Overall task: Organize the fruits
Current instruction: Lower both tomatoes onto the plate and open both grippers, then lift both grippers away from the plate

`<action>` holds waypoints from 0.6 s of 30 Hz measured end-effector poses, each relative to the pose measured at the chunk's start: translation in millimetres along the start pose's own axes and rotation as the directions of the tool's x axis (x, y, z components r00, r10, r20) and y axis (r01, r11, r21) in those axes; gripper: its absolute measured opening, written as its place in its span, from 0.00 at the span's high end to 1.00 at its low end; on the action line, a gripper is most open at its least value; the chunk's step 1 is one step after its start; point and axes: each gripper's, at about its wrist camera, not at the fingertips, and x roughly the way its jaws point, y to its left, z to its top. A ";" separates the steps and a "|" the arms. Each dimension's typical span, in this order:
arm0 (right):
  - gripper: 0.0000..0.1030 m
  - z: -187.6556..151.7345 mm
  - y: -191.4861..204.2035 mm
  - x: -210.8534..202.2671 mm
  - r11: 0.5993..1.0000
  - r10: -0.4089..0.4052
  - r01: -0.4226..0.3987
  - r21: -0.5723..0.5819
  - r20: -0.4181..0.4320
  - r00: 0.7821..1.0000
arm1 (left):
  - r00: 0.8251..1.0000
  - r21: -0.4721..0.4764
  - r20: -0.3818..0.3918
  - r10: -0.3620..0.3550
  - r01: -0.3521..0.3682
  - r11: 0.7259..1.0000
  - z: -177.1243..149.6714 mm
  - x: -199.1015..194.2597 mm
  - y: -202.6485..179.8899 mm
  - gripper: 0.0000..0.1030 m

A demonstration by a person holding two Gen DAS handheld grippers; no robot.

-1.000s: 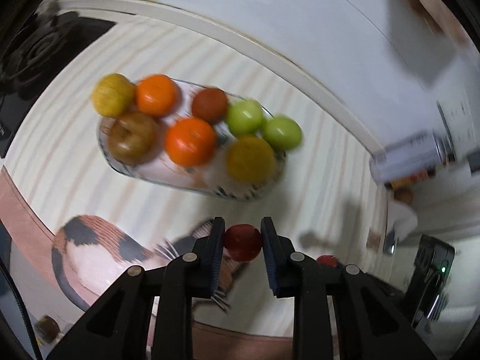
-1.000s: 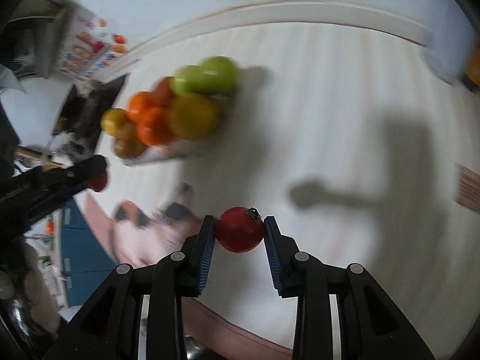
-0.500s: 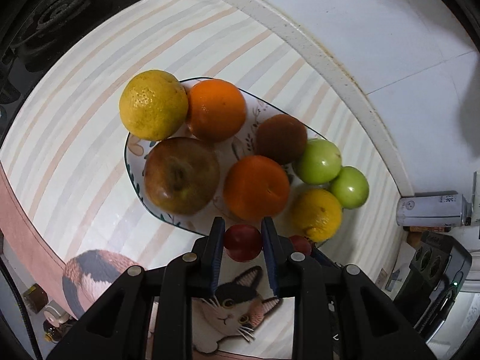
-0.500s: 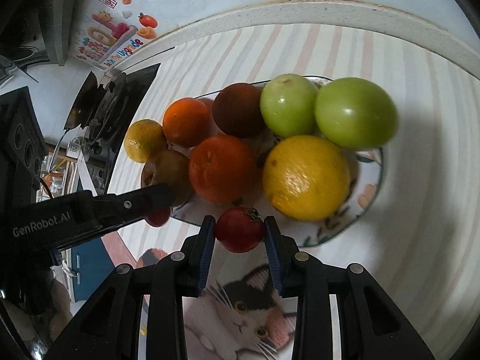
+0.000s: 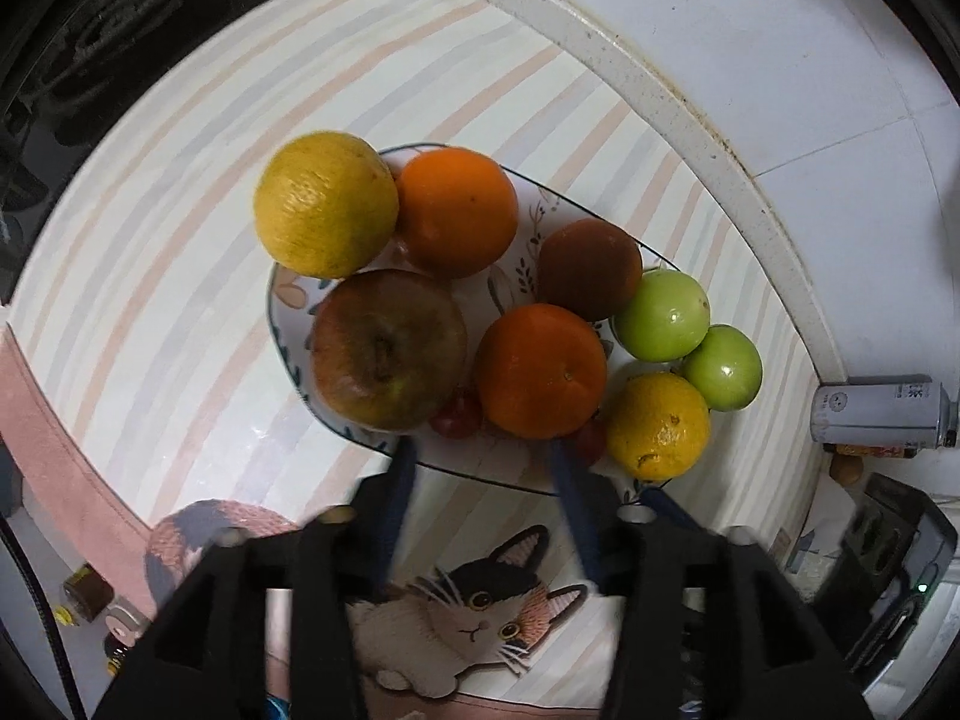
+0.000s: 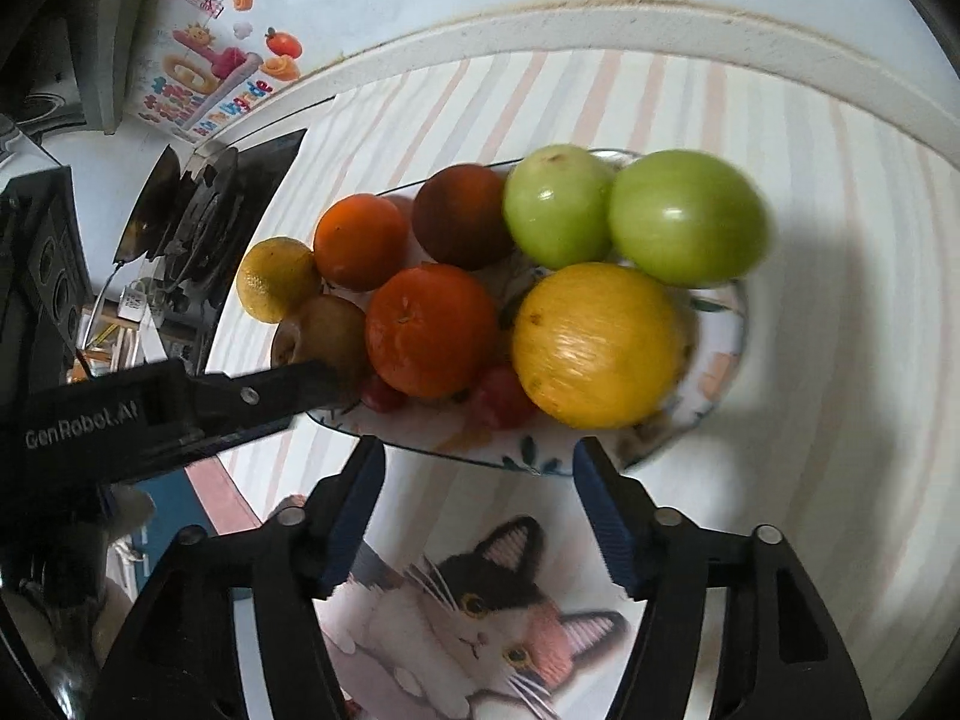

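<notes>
An oval patterned plate (image 5: 282,324) holds oranges, yellow citrus, a brown apple and two green fruits. My left gripper (image 5: 483,456) hovers at its near rim with jaws opening and nothing between them. Just beyond its tips a small red tomato (image 5: 459,414) lies on the plate between the apple (image 5: 387,348) and an orange (image 5: 540,369). My right gripper (image 6: 477,456) is also opening at the plate (image 6: 729,348), with no fruit inside the jaws. A second red tomato (image 6: 504,396) rests ahead of it beside the big yellow fruit (image 6: 597,342). The left gripper (image 6: 288,387) reaches in from the left.
The plate sits on a striped cloth with a cat-print mat (image 5: 468,618) at the near side. A black stove (image 5: 108,30) is at the far left and a grey can (image 5: 879,411) at the right. A white wall ledge (image 6: 660,24) runs behind.
Both grippers came in over the plate's near rim, each carrying a red tomato. Both jaws have since spread and the two tomatoes now lie on the plate.
</notes>
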 end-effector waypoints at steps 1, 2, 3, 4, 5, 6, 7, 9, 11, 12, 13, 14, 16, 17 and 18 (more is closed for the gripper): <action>0.22 -2.6 -3.9 -8.8 1.000 -0.009 0.009 0.001 0.007 1.000 | 1.000 0.010 0.017 0.012 -0.012 1.000 -2.3 -4.3 -0.1 0.40; 0.17 -4.6 -6.4 -16.2 1.000 -0.023 0.023 -0.002 0.016 1.000 | 0.999 0.022 0.033 0.033 -0.033 0.999 -5.0 -8.3 -0.4 0.37; 0.11 -6.9 -10.2 -24.3 0.999 -0.038 0.038 -0.008 0.023 0.999 | 0.997 0.036 0.049 0.057 -0.059 0.998 -7.9 -11.6 -1.0 0.29; 0.09 -9.6 -13.9 -33.1 0.998 -0.060 0.060 -0.016 0.034 0.998 | 0.993 0.057 0.073 0.091 -0.096 0.994 -13.2 -15.6 -2.3 0.22; 0.09 -11.7 -16.5 -39.2 0.996 -0.087 0.088 -0.022 0.043 0.995 | 0.990 0.066 0.085 0.110 -0.115 0.991 -16.7 -17.4 -2.4 0.19; 0.09 -13.8 -19.0 -45.4 0.993 -0.116 0.118 -0.033 0.046 0.992 | 0.986 0.079 0.098 0.134 -0.142 0.987 -22.3 -19.5 -3.3 0.15; 0.08 -16.4 -21.4 -51.1 0.990 -0.131 0.133 -0.044 0.051 0.990 | 0.982 0.088 0.110 0.156 -0.166 0.982 -27.7 -21.4 -4.2 0.14; 0.06 -19.4 -23.5 -61.6 0.981 -0.180 0.185 -0.065 0.076 0.981 | 0.971 0.101 0.139 0.194 -0.209 0.973 -37.8 -26.2 -6.5 0.13; 0.04 -22.4 -25.4 -73.8 0.971 -0.213 0.223 -0.086 0.104 0.971 | 0.963 0.105 0.167 0.211 -0.231 0.967 -49.8 -33.3 -9.0 0.13; 0.04 -24.0 -27.0 -81.3 0.966 -0.229 0.242 -0.096 0.122 0.966 | 0.959 0.104 0.182 0.218 -0.239 0.965 -54.7 -37.1 -10.7 0.13; 0.04 -23.9 -26.5 -87.0 0.963 -0.234 0.248 -0.105 0.129 0.964 | 0.954 0.105 0.195 0.227 -0.251 0.962 -58.2 -40.1 -12.7 0.13; 0.04 -25.3 -27.5 -93.3 0.959 -0.241 0.258 -0.116 0.138 0.961 | 0.949 0.102 0.206 0.238 -0.263 0.959 -62.1 -43.3 -14.5 0.13; 0.04 -27.5 -27.4 -106.7 0.952 -0.250 0.272 -0.138 0.158 0.955 | 0.941 0.093 0.230 0.246 -0.273 0.957 -70.2 -51.5 -19.6 0.13; 0.04 -28.3 -26.9 -112.6 0.950 -0.249 0.274 -0.150 0.164 0.954 | 0.936 0.084 0.245 0.251 -0.279 0.957 -74.4 -56.5 -22.8 0.13; 0.04 -29.0 -26.1 -118.2 0.947 -0.249 0.276 -0.161 0.172 0.953 | 0.934 0.078 0.252 0.252 -0.279 0.957 -77.3 -59.6 -26.0 0.13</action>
